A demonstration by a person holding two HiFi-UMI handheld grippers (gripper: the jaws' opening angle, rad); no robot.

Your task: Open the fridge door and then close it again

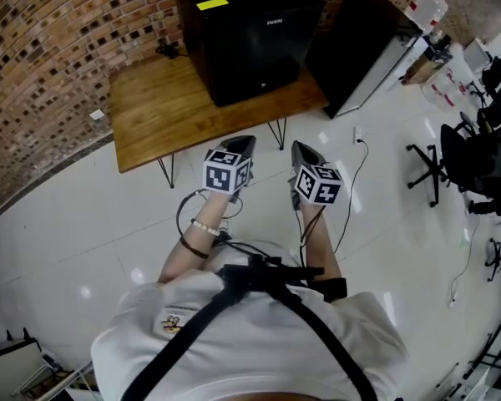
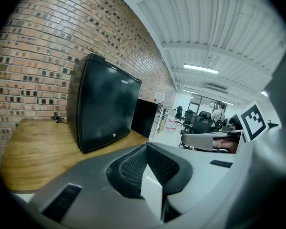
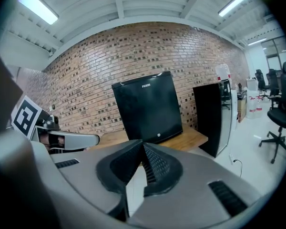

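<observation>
Wall [image 1: 50, 48]: brick, behind the table [image 1: 159, 115].
Fridge [image 1: 250, 32]: on table, door shut, back edge cut off.
Left gripper [image 1: 247, 143]: jaws together, empty, near table edge.
Right gripper [image 1: 300, 149]: jaws together, empty.

Wooden table [image 1: 163, 111] sitting against the brick wall [image 1: 50, 48], hairpin legs showing under its front edge. Small black item [image 1: 167, 51] lying at the tabletop's back edge, can't tell what it is. Tall black cabinet [image 1: 355, 48] standing on the white floor [image 1: 83, 224] just beside the table's right edge. White plug and cable [image 1: 357, 134] trailing on the floor near it. Office chairs [image 1: 468, 153] standing well apart at right. Ceiling strip lights [image 3: 38, 7] glowing.
</observation>
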